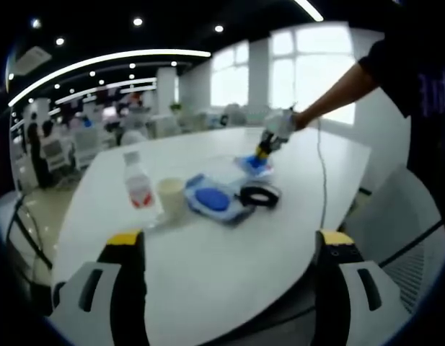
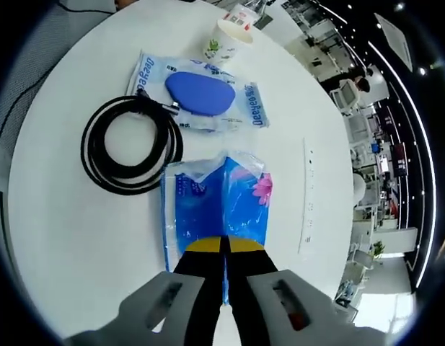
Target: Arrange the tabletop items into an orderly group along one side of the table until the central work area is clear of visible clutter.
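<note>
In the right gripper view, the right gripper (image 2: pixel 223 249) has its fingers clenched on the near edge of a blue pack (image 2: pixel 218 205), which lies flat on the white desk (image 2: pixel 63 238). Just beyond the pack, to the left, sits a coiled black cable (image 2: pixel 130 145), its rim touching or nearly touching the pack's corner. Farther on lies a clear pouch (image 2: pixel 197 94) with a blue oval thing inside, and past that a paper cup (image 2: pixel 226 37) beside a bottle (image 2: pixel 244 14).

In the left gripper view, the left gripper (image 1: pixel 226 249) hangs over the bare near part of the desk, its fingers released and holding nothing. The same cluster sits mid-desk, with a person's arm (image 1: pixel 341 90) reaching in from the right to the pack.

The step in hand looks like moving the pack. The next move likely calls for dragging or lifting it toward one edge without snagging the cable, then bringing the other items alongside.
</note>
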